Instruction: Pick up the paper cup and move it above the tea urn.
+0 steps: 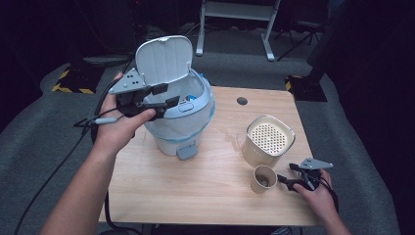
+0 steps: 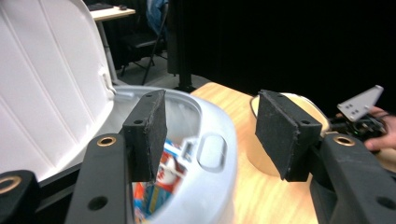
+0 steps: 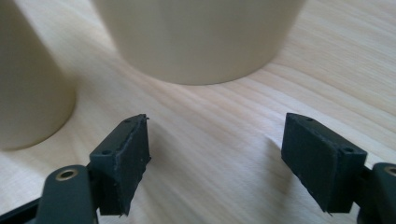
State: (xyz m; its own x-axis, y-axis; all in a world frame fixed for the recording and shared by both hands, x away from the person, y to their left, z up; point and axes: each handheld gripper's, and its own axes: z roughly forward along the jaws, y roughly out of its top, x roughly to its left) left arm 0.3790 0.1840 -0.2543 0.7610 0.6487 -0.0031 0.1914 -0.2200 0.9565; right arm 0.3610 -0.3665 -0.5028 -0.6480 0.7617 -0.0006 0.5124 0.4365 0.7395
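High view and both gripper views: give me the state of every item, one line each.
Trash bin: upright, bag-lined, wrappers inside.
Bin lid: raised open.
Left gripper: open, at the bin rim.
Beige container: upright, perforated top on.
Paper cup: upright, something small inside.
Right gripper: open, beside the cup, holding nothing.

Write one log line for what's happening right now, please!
left hand-held gripper: open, at bin rim | bin: lid up, bag-lined | right hand-held gripper: open, beside paper cup | cream container: behind cup
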